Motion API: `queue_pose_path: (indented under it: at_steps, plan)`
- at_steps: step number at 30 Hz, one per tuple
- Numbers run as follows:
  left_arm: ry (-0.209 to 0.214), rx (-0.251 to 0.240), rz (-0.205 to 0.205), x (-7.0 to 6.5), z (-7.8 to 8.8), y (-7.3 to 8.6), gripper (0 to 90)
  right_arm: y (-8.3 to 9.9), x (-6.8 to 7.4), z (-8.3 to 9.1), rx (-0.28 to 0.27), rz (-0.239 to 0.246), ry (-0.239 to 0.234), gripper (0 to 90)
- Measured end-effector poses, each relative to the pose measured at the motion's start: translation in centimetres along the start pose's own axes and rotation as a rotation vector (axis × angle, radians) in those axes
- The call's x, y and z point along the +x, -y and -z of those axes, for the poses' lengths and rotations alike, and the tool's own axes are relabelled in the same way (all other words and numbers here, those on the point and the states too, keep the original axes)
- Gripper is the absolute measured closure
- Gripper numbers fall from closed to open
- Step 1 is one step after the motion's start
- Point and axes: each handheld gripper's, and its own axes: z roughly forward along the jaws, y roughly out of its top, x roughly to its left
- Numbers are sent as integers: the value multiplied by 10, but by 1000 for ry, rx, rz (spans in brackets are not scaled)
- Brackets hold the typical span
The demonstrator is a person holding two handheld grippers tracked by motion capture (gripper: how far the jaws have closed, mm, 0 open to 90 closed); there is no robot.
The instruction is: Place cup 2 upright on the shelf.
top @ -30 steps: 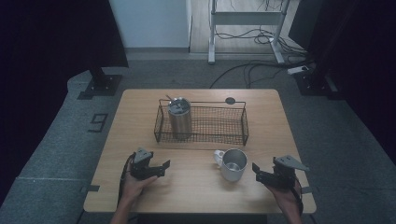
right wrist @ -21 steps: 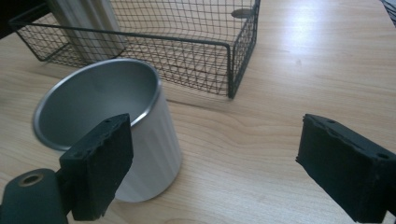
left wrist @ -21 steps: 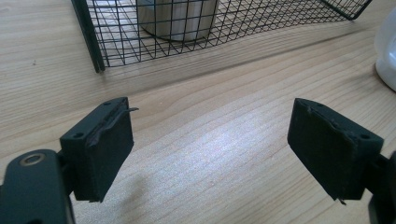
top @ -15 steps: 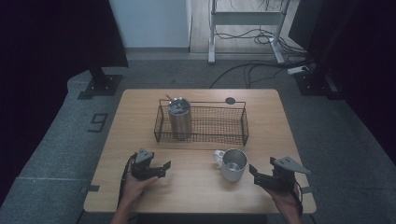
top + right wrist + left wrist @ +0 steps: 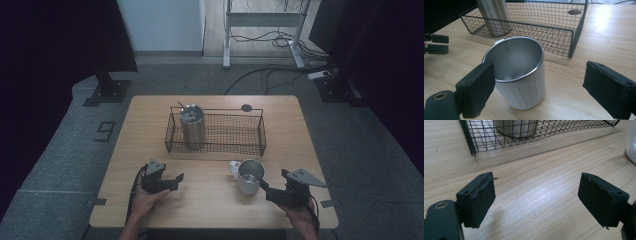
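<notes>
While both tongs gape empty low in frame, right tongs [image 5: 263,189] near white steel-lined mug [image 5: 248,176]; left tongs [image 5: 176,181] over bare wooden counter [image 5: 210,200].

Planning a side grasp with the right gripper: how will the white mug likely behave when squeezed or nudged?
The mug looks rigid, so probably won't deform. Its glossy wall may slip against the pads. Standing upright and apparently empty on the table, it likely slides when nudged low, tipping if pushed near the rim.

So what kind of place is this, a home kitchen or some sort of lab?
Most likely a lab or recording studio: a bare wooden table on grey carpet, black curtains at the sides, and loose cables on the floor behind it.
</notes>
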Motion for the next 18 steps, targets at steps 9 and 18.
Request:
queue_pose_path:
  at_steps: [9, 18]
  plan:
    - [6, 8, -3, -2, -2, 1, 146, -1, 11, -8, 9, 17, -32, 93]
    - [12, 18, -8, -4, -4, 1, 146, -1, 19, -16, 21, 36, -50, 75]
